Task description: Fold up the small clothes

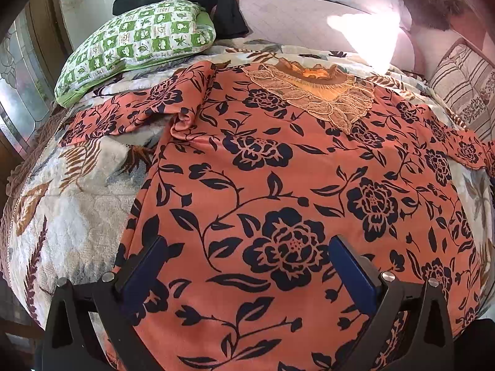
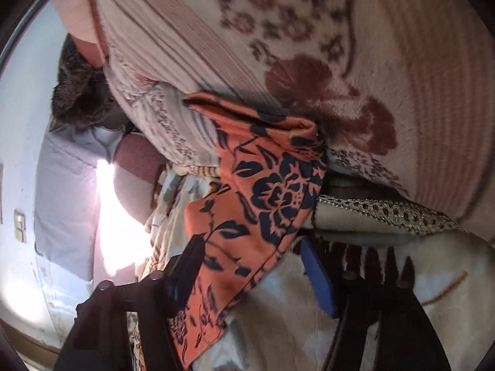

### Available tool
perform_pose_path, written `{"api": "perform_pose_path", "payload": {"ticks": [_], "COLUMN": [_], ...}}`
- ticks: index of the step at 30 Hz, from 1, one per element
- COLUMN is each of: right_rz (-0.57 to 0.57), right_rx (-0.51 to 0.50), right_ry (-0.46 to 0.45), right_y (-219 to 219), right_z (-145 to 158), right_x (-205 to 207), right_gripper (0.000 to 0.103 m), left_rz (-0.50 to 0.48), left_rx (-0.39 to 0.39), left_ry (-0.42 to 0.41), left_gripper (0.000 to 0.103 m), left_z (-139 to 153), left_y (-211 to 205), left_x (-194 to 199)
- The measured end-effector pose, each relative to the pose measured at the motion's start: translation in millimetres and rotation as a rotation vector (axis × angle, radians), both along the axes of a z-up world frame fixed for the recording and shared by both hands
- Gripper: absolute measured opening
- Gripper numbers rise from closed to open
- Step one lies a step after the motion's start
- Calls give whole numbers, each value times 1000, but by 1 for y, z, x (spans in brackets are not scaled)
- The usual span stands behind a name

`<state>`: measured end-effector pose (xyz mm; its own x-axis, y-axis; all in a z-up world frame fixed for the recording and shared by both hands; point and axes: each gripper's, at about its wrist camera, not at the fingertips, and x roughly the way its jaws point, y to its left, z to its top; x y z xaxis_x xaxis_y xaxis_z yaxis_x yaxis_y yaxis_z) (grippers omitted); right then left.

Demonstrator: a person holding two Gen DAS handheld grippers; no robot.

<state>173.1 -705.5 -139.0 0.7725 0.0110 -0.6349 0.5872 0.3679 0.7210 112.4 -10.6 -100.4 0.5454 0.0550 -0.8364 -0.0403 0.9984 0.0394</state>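
Sleeve fabric was what the next move turned on, as I read it: the orange floral blouse (image 1: 278,170) lay spread flat on the patterned blanket (image 1: 62,210) with its lace collar (image 1: 318,92) at the far end from my left gripper (image 1: 247,266), so the body's long axis ran straight away from those jaws, while the two sleeves reached out to either side. My left gripper hovered over the hem end of the blouse with its jaws standing wide apart and nothing between them. My right gripper (image 2: 250,266) was far closer to the work: in the right wrist view the right sleeve (image 2: 263,185) ran lengthwise out between the spread blue pads (image 2: 318,281), its cuff end pointing away toward the pink striped pillow (image 2: 309,46). Those jaws were apart too, not clamped, and I could not tell whether either pad touched the cloth. I judged the right hand the nearer one for closing on that sleeve and carrying it inward across the body; the left sleeve (image 1: 130,117) lay bunched near the green checked pillow (image 1: 133,46), well apart from both grippers
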Motion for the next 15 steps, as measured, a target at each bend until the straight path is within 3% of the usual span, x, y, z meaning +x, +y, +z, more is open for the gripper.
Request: {"api": "perform_pose_path", "payload": {"ticks": [4, 6, 8, 12, 15], "right_rz": [-42, -61, -44, 83, 244], "right_rx": [23, 20, -25, -276, -455], "right_ry": [20, 38, 36, -23, -136], "right_y": [-12, -15, -11, 36, 116], "right_z": [-12, -15, -4, 69, 142], "right_x": [10, 15, 19, 44, 70], "right_gripper": [47, 22, 8, 7, 7], "left_rz": [13, 21, 34, 72, 103], "left_rx": [-10, -13, -17, -47, -79], "left_ry": [1, -2, -13, -45, -67], "left_gripper": [103, 103, 103, 103, 103], "left_z": [-3, -3, -2, 2, 3], "left_y": [11, 19, 29, 57, 80], "left_x": [1, 1, -1, -3, -6]}}
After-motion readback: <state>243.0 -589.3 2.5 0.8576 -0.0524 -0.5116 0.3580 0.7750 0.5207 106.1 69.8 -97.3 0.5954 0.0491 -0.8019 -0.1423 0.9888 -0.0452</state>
